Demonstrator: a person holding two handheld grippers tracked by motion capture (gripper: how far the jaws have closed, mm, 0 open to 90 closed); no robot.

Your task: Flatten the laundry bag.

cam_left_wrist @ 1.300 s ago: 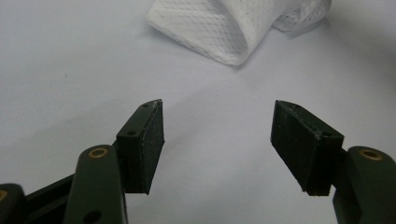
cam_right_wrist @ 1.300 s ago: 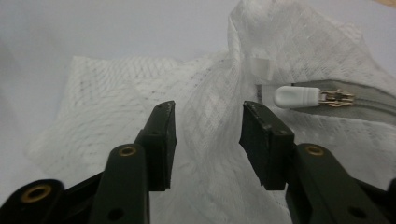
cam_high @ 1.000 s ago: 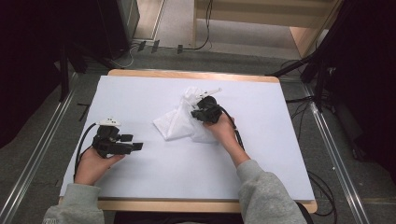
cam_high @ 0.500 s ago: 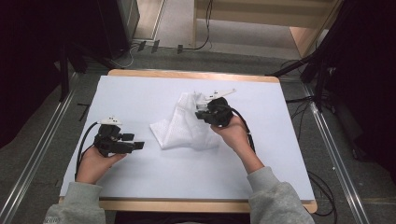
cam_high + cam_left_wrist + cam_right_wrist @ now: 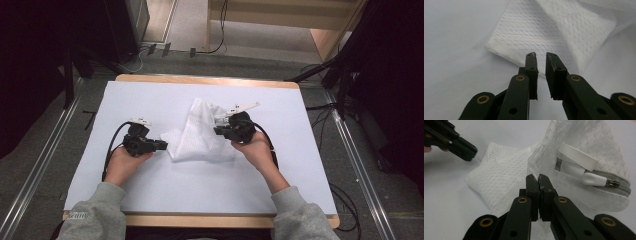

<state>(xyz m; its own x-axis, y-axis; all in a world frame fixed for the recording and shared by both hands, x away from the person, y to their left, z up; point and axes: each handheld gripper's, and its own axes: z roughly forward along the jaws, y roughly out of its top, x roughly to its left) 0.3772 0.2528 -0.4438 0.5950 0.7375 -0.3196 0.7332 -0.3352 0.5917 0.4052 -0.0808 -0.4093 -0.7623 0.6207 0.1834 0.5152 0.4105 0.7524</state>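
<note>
Mesh laundry bag (image 5: 202,134), white and zippered, lies crumpled near the middle of the white table cover (image 5: 150,100), its zipper end raised on the right and its flatter folded part spread toward the left. In the right gripper view the zipper pull (image 5: 596,179) and a white strap loop (image 5: 577,155) show at the lifted edge, just right of the jaws. Compared with a second ago, the bag has been drawn toward the person and a little to the left, and its upper right corner now stands higher off the table. The right gripper (image 5: 223,131) has its jaws pressed together on a fold of the mesh beside the zipper, so it is carrying that edge. The left gripper (image 5: 162,146) has slid in from the left, where it sat well apart from the bag, and is now at the bag's left corner; in the left gripper view its jaws stand slightly spread with a narrow gap, the mesh lying just beyond the tips and not yet between them. My reading is that the bag is being straightened or opened, with the right side secured and the left about to take the opposite corner; once both hold, the cloth can be pulled flat.
</note>
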